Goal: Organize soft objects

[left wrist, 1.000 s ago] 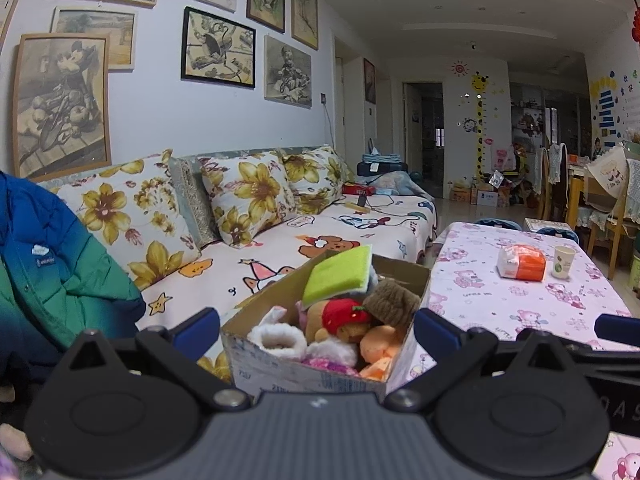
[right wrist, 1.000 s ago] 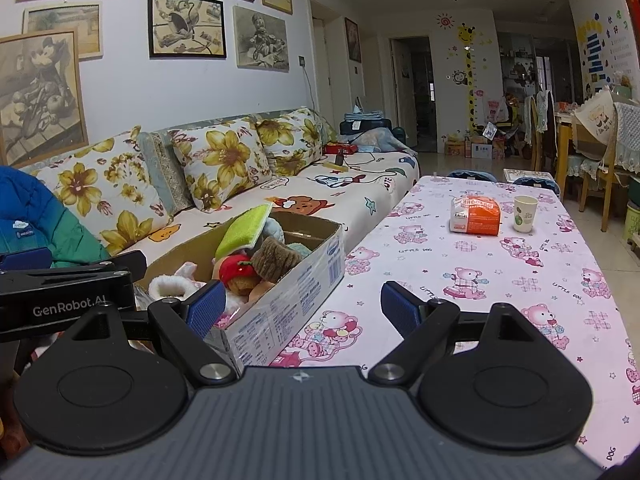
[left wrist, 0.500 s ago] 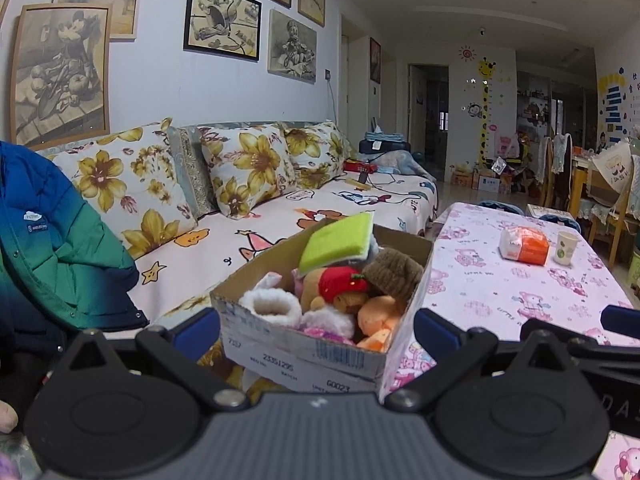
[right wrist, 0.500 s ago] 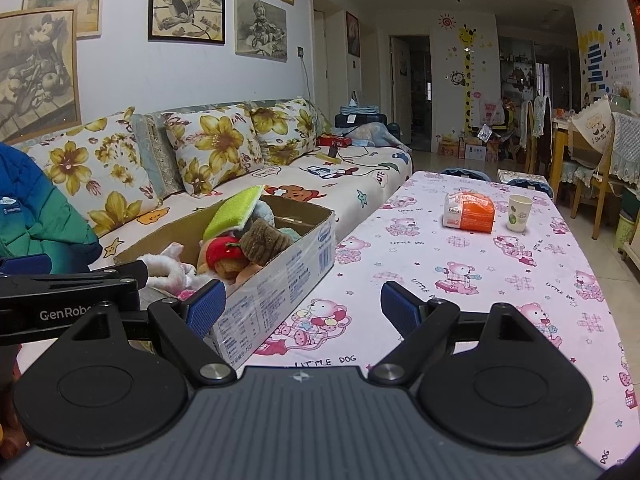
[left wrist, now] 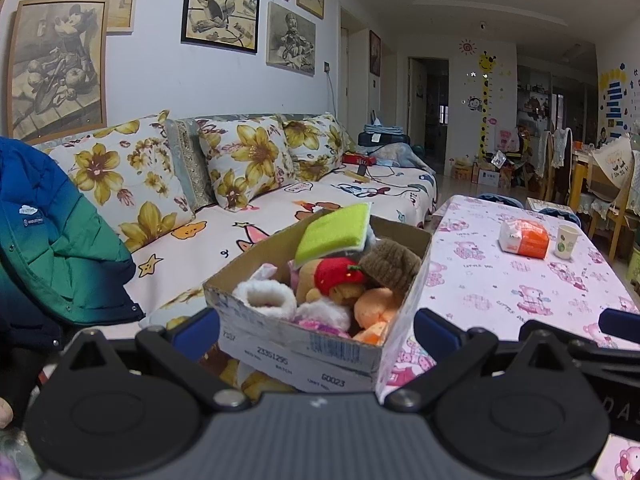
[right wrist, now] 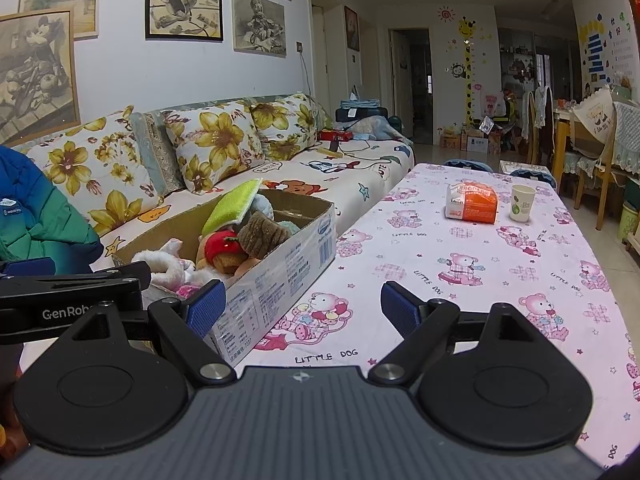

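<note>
A cardboard box [left wrist: 320,344] sits at the near left corner of the counter [right wrist: 460,280], its long side along the counter's edge next to the sofa [left wrist: 280,208]. It is heaped with soft things: a green sponge [left wrist: 334,230] leaning on top at the back, a brown knitted piece [left wrist: 390,266], a red-capped plush toy [left wrist: 338,280], an orange plush [left wrist: 376,308] and white fluffy socks [left wrist: 266,300] at the near end.

The left gripper [left wrist: 316,328] has its jaws spread wide, one on each side of the box's near end, gripping nothing. The right gripper [right wrist: 304,306] is likewise wide open and empty, above the counter just right of the box.

Farther along the counter lie an orange tissue pack [right wrist: 472,202] and a paper cup [right wrist: 522,202], well apart from the box. A blue-green jacket [left wrist: 52,248] rests on the sofa at left.

Only the right view shows the box's printed long side; only the left view shows the orange plush.
</note>
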`<state>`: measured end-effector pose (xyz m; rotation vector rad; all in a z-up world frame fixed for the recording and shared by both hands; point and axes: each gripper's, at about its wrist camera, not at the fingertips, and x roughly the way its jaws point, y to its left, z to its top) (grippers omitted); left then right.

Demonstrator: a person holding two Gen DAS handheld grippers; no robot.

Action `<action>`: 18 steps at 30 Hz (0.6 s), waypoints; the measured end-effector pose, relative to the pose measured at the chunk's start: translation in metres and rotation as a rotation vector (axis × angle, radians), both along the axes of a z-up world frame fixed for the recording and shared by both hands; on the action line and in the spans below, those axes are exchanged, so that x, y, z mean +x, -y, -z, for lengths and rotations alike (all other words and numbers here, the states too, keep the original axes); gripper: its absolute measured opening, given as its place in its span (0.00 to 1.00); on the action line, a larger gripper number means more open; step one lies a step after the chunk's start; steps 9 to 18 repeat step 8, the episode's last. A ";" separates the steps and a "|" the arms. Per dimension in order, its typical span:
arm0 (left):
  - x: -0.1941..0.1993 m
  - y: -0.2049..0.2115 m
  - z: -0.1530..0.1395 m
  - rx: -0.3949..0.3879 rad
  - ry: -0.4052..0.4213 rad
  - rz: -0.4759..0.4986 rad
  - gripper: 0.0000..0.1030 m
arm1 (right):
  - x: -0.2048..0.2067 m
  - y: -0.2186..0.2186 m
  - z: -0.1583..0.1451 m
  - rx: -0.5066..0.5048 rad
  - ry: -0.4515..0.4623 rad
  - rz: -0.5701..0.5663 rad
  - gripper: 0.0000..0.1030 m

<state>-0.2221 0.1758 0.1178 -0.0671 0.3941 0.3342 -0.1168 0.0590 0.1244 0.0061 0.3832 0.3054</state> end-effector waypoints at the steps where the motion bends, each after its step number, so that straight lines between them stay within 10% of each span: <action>1: 0.001 0.001 0.001 -0.001 -0.004 0.000 0.99 | 0.001 0.001 0.000 0.002 -0.002 0.000 1.00; 18: 0.015 0.008 0.005 0.005 -0.037 0.006 0.99 | 0.008 0.005 0.004 0.018 -0.027 0.007 1.00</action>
